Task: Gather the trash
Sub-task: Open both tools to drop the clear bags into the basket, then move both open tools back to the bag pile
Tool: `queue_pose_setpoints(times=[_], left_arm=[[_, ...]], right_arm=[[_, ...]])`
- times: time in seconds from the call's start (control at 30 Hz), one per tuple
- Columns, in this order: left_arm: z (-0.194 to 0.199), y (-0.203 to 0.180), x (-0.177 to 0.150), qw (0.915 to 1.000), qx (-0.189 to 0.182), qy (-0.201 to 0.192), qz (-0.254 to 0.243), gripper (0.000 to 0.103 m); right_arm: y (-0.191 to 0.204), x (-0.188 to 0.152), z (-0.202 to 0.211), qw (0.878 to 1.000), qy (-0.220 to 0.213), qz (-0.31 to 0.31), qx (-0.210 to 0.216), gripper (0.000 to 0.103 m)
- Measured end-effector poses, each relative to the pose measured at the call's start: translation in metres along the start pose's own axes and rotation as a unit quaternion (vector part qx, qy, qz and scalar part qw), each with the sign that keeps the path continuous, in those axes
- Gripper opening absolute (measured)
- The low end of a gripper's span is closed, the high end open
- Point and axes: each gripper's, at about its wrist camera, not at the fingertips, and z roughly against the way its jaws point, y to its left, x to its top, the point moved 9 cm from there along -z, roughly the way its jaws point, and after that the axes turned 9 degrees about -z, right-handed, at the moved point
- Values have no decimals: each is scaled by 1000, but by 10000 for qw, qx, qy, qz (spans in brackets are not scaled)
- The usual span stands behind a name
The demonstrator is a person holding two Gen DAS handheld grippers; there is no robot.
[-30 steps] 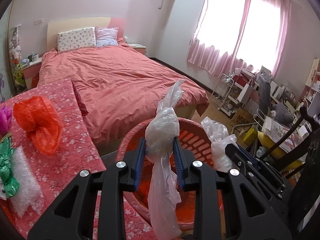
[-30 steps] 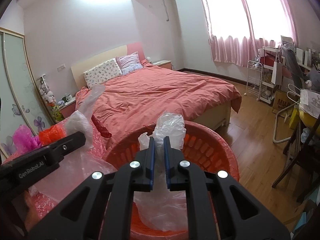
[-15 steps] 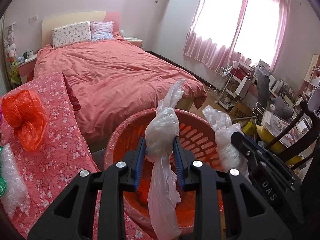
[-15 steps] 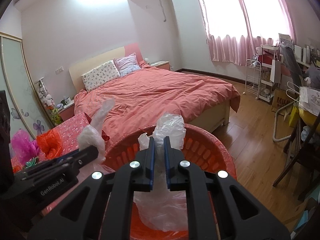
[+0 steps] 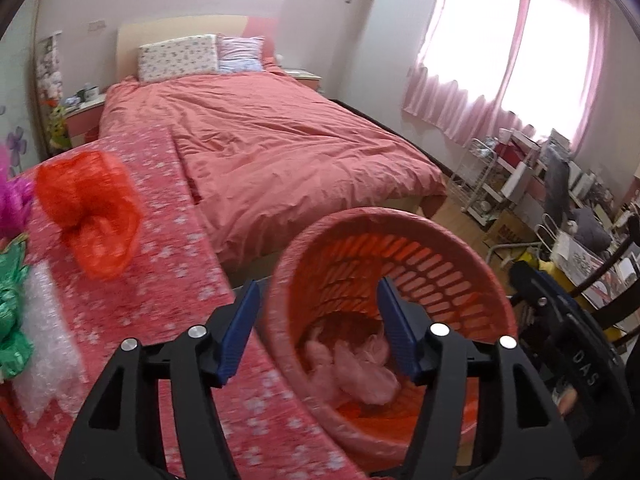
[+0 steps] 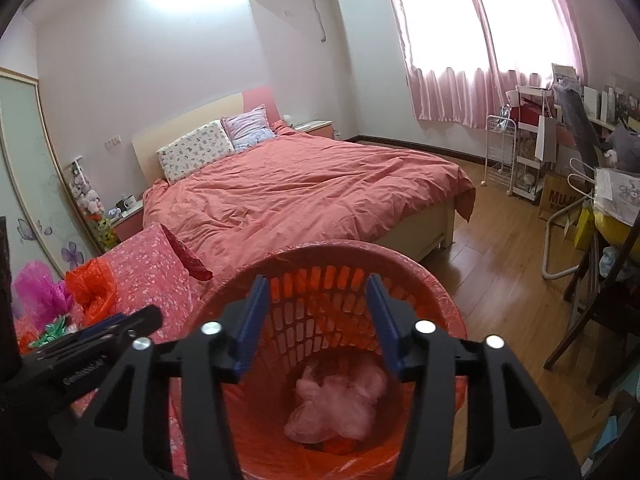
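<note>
An orange slatted basket [image 5: 400,224] [image 6: 436,280] stands beside a floral pink tabletop [image 5: 160,300]. Clear plastic bags [image 5: 360,364] [image 6: 340,400] lie crumpled at its bottom. My left gripper [image 5: 318,308] hangs over the basket's near rim, its jaws opening with nothing between them. My right gripper [image 6: 318,308] is above the basket mouth, jaws also opening and empty. On the tabletop lie a red plastic bag [image 5: 92,208] [image 6: 90,288], a green bag [image 5: 12,308], bubble wrap [image 5: 48,336] and a magenta bag [image 6: 38,292].
A bed with a pink duvet [image 5: 280,148] fills the room behind the basket. A wire rack [image 6: 500,152], a box and chairs [image 6: 592,280] crowd the right side on a wooden floor [image 6: 500,264]. The other gripper's body [image 6: 88,344] shows at lower left in the right wrist view.
Both grippers opened and let go of their clear plastic bags, which dropped into the basket. The left gripper sank a little toward the basket rim.
</note>
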Motion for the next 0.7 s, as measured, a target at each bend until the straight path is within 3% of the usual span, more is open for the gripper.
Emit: queue_pose_setpoints(times=[0.33, 0.7], left_arm=[[38, 55, -17, 9978, 656, -101, 49, 69], [107, 138, -39, 9872, 1472, -377, 481, 73]], right_arm=[[44, -11, 6, 9987, 17, 504, 89, 63], [141, -48, 19, 9905, 287, 1151, 698, 65]])
